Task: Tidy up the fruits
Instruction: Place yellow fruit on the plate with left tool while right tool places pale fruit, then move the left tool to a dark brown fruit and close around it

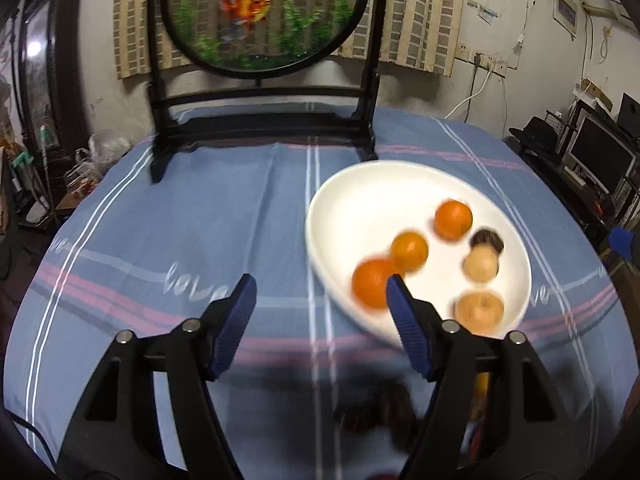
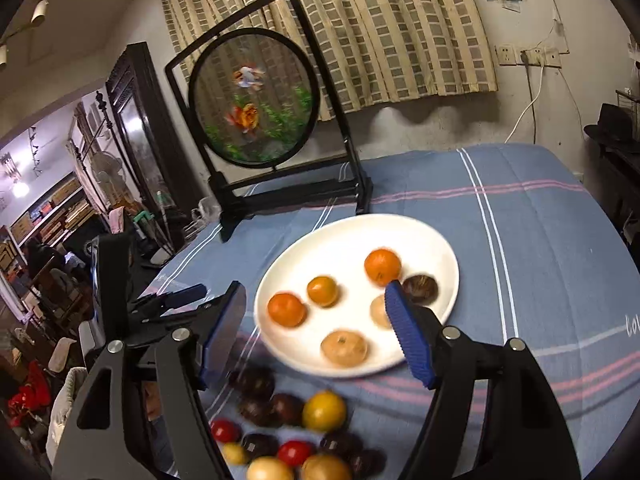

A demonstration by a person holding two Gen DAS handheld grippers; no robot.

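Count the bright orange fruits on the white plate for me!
3. On the round white plate: one orange fruit toward the back, a smaller one in the middle, and one nearest the left rim. None seem hidden; the pale and dark fruits aren't counted.

a stained pale wall (image 2: 420,128) runs across the top of both views, hung with a checked curtain (image 2: 360,32). a blue striped cloth (image 2: 520,240) covers the table, and a black frame (image 1: 260,128) holding a round goldfish screen (image 1: 260,12) stands at the table's far edge. sockets (image 2: 524,55) with a white cable (image 2: 528,108) sit at upper right. a dark cabinet (image 2: 136,120) and lit shelves (image 2: 52,212) fill the left; monitors (image 1: 600,156) stand at far right.
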